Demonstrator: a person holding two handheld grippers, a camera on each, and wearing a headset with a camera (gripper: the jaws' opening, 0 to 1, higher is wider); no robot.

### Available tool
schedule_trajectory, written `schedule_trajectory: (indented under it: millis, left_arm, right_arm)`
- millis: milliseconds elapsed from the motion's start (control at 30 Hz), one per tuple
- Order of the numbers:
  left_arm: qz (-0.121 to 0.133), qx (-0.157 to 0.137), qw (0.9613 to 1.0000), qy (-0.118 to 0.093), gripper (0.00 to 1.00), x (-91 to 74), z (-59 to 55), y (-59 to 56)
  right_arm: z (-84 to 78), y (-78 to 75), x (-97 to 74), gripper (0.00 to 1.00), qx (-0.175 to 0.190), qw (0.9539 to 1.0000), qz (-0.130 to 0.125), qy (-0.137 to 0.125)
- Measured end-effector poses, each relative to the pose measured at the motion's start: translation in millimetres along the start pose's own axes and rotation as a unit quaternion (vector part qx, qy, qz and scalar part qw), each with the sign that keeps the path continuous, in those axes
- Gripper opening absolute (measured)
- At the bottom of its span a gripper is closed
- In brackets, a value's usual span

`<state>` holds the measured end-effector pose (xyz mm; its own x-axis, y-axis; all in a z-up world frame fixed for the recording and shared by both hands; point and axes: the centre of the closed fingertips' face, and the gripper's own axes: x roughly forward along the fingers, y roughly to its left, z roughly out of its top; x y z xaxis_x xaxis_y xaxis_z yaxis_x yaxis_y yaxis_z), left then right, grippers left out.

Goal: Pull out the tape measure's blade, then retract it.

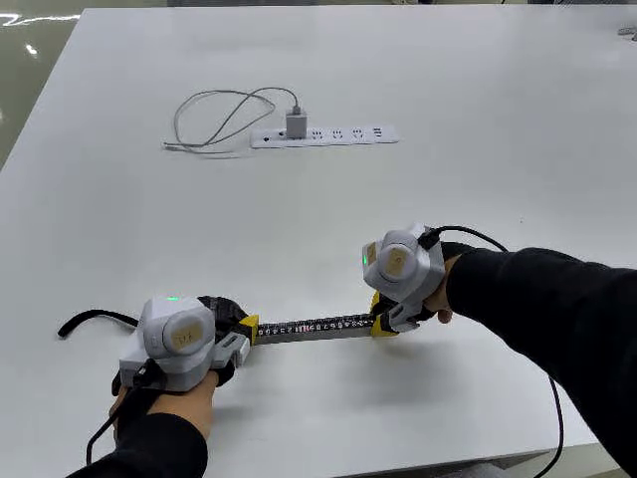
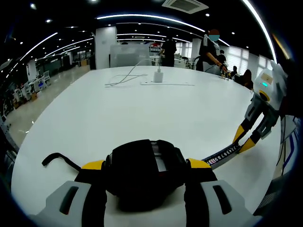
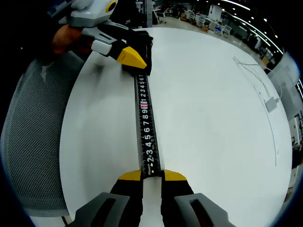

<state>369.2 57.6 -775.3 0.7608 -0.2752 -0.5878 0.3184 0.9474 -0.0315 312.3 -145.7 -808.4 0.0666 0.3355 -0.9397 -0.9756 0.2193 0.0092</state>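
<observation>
A black tape measure case (image 2: 144, 165) sits on the white table, with my left gripper (image 2: 146, 164) shut on it; the case (image 1: 223, 317) lies at the lower left in the head view, and at the far end as the case (image 3: 139, 47) in the right gripper view. Its dark blade (image 1: 314, 327) with white numbers runs flat to the right. My right gripper (image 3: 152, 176) is shut on the blade's tip; the blade (image 3: 146, 127) stretches away from its yellow fingertips. In the left gripper view the blade (image 2: 222, 153) reaches the right gripper (image 2: 246, 142). The right gripper (image 1: 383, 324) stands mid-right.
A white power strip (image 1: 323, 134) with a plugged charger and looped cable (image 1: 214, 119) lies farther back on the table (image 1: 448, 199). A black strap (image 1: 90, 321) trails left of the case. People stand beyond the table's far end (image 2: 210, 45). The near edge is close below my hands.
</observation>
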Motion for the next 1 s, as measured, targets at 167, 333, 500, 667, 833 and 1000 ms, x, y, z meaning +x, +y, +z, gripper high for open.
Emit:
schedule_trajectory:
  millis: [167, 333, 500, 667, 833, 1000]
  left_arm:
    - [-0.004, 0.003, 1.0000, 0.005, 0.62, 0.4, -0.5, -0.5]
    - [-0.003, 0.001, 1.0000, 0.006, 0.62, 0.1, -0.5, -0.3]
    - [-0.005, -0.002, 1.0000, 0.008, 0.62, 0.4, -0.9, -0.3]
    - [-0.005, -0.001, 0.9999, 0.009, 0.63, 0.9, -1.2, -0.7]
    - [-0.006, -0.002, 0.9999, 0.009, 0.63, 0.8, -1.0, -0.8]
    - [-0.005, -0.001, 1.0000, 0.007, 0.63, 1.0, -0.9, -0.9]
  right_arm:
    - [2.1, 0.2, 0.6, 0.10, 0.001, 1.0000, 0.000, 0.001]
    - [3.6, 0.7, 0.7, 0.10, -0.001, 1.0000, 0.003, 0.004]
    - [6.1, 0.6, 1.7, 0.10, -0.002, 1.0000, 0.007, 0.005]
    - [6.9, 0.5, 2.2, 0.10, 0.006, 0.9999, 0.003, 0.008]
    - [7.9, 0.3, 2.6, 0.10, 0.001, 1.0000, 0.004, 0.005]
    - [9.9, -0.9, 3.6, 0.10, 0.006, 1.0000, 0.008, 0.001]
